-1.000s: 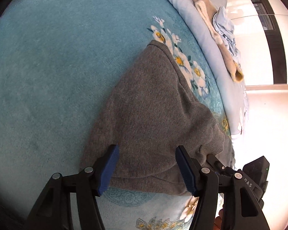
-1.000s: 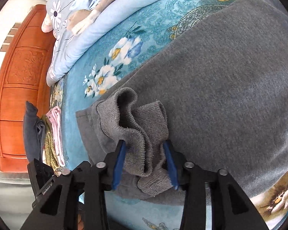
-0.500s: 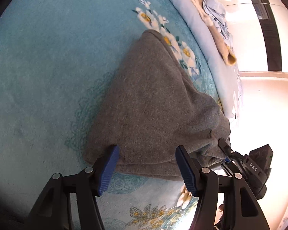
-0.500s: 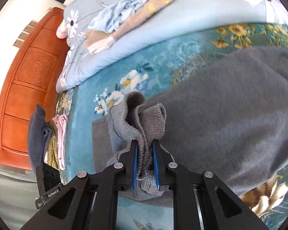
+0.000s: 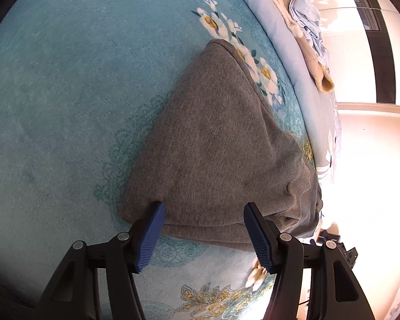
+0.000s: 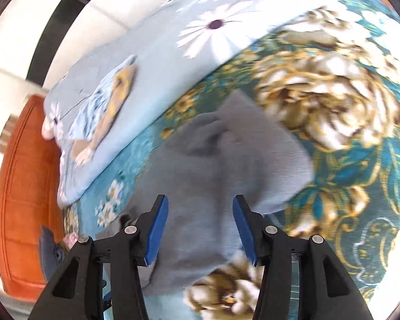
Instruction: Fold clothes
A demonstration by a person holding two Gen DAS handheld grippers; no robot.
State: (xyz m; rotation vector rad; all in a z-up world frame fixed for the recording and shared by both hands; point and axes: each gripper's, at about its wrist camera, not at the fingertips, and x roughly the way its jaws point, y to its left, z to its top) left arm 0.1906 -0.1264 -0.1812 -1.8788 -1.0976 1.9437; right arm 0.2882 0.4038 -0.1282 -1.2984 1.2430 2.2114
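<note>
On the teal floral blanket, the left gripper stands spread and empty over the near edge of the grey sweater, much as it did a second ago. To its right, the right gripper has just been opening, its jaws now apart with nothing pinched between them. Half a second ago it clamped the bunched cuff; that sleeve now lies across the body, so this fold looks done.

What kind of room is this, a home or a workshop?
Most likely a bedroom at home. A grey sweater lies on a teal flowered blanket, a pale blue daisy-print quilt is bunched behind it, and an orange wooden headboard or cabinet stands beyond.
</note>
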